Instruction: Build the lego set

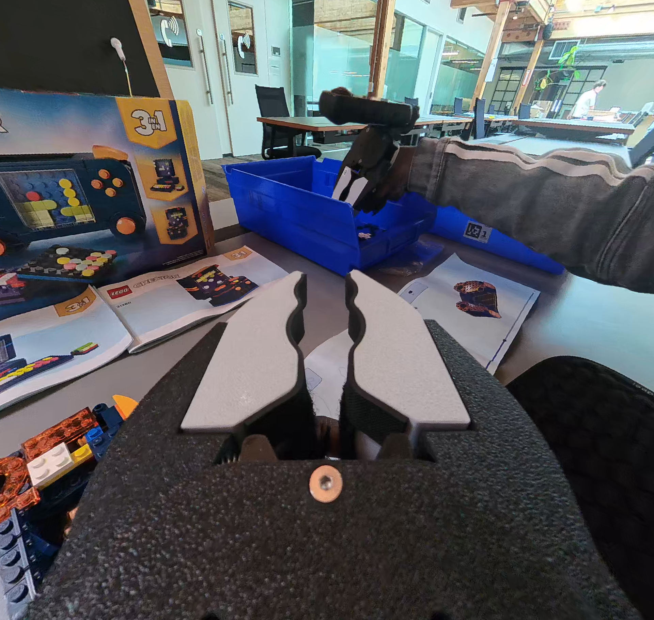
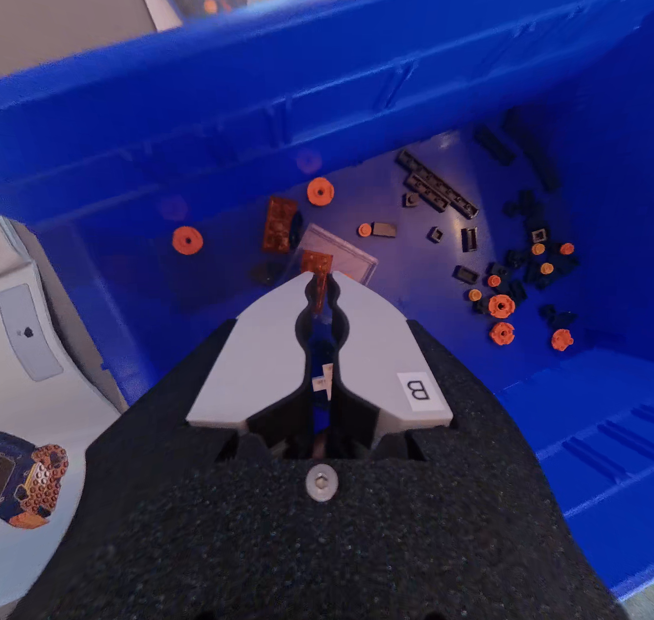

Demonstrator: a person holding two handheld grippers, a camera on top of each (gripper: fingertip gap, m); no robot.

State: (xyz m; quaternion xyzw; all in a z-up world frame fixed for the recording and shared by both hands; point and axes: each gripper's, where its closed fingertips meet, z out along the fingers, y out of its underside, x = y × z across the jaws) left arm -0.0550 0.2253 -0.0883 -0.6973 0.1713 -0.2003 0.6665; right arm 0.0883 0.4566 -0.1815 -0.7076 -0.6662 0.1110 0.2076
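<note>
Seemingly orange plate (image 2: 316,262) between right jaws.

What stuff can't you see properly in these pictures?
- Left wrist view: the blue bin's near wall hides most loose pieces inside.
- Left wrist view: the left gripper's body covers part of the brick model.
- Right wrist view: dark bricks are too small and blurred to identify.

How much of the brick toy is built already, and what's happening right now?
A partly built brick model sits by the left gripper, whose jaws stand open and bare. The right gripper is shut on a clear orange plate inside the blue bin. Many loose pieces still lie there.
</note>
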